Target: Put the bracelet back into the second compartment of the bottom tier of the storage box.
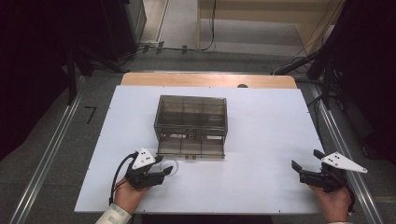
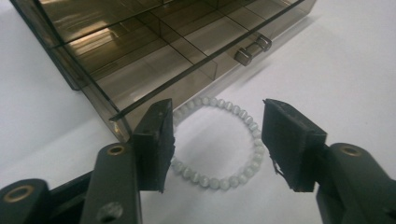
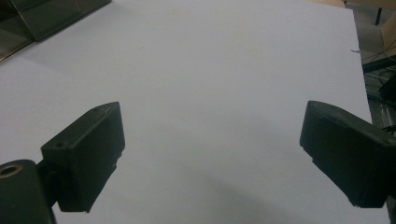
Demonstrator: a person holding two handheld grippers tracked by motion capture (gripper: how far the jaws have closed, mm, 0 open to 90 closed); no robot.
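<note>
The left hand-held gripper is held low over the white worktop, its jaws apart and set on either side of a bracelet of pale beads. The bracelet is seen lying flat on the worktop between the two pads; whether the pads touch the beads cannot be told, and no pressing on them is shown. Just beyond the bracelet a smoked clear box is placed, its lower drawer pulled out toward the person and divided into compartments. The drawer's front corner is found just beside the bracelet. The right hand-held gripper is held well apart at the worktop's right edge, its jaws wide open with nothing between them.
</note>
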